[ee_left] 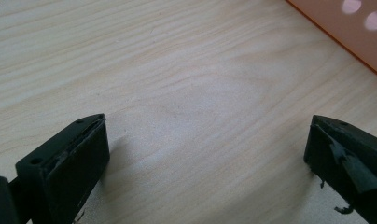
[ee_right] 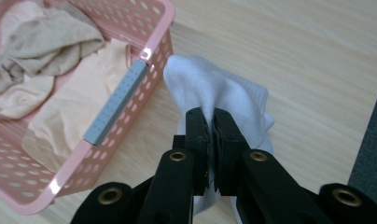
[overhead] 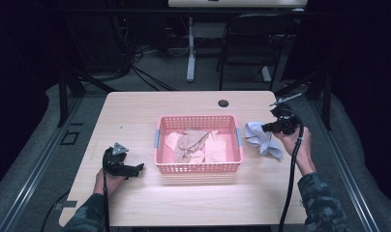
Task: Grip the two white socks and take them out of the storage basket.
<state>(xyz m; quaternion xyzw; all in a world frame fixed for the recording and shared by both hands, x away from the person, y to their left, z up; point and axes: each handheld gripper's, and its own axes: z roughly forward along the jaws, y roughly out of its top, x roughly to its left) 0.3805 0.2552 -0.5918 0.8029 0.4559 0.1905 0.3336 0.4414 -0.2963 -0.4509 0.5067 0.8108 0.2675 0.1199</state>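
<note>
- At 3 o'clock of the basket (overhead: 198, 166), the right gripper (ee_right: 211, 122) has its jaws pinching a white sock (ee_right: 210, 88), which hangs just beside the basket's wall
- Beige clothes (overhead: 196, 144) already lie in the basket; the sock is not yet in, so lifting it over the rim and letting go seems what is left
- At 9 o'clock the left gripper (ee_left: 205, 140) rests on the table (overhead: 135, 106), jaws spread, holding nothing
- Sock's lower end is hidden behind the right jaws; how many garments are in the pile is hard to tell
</note>
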